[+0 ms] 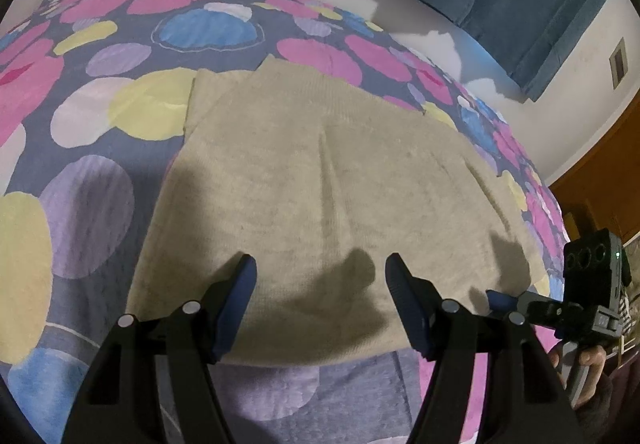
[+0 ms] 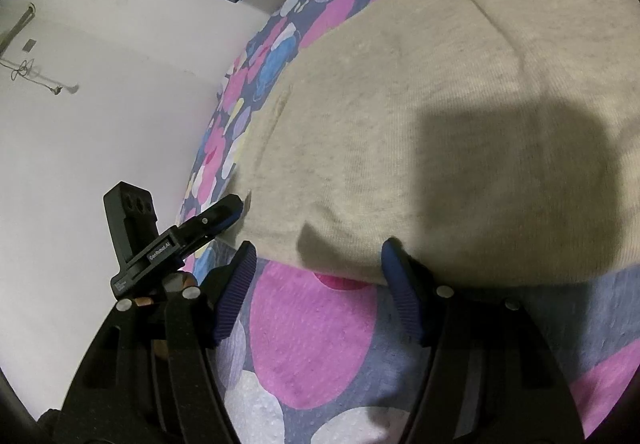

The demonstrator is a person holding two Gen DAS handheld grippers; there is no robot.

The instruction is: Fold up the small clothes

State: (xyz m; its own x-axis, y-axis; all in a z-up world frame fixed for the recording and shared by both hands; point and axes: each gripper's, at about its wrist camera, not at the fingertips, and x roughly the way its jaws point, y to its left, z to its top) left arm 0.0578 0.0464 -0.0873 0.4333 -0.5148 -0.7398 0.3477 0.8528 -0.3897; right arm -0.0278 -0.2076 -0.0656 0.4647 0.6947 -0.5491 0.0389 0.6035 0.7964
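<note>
Lies flat on the spotted multicolour bedspread (image 1: pixel 92 180): a soft, light beige knit garment (image 1: pixel 320 172), limp, likely to sag and crease. Best pinched at the near hem, around 6 o'clock. Both sets of tongs apart and empty, left gripper (image 1: pixel 320 304) over the hem, right gripper (image 2: pixel 316 284) just short of it.

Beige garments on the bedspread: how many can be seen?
1. One beige garment lies flat on the spotted bedspread, just ahead of both open grippers; the right wrist view shows the same one. Others outside the views cannot be excluded.
</note>
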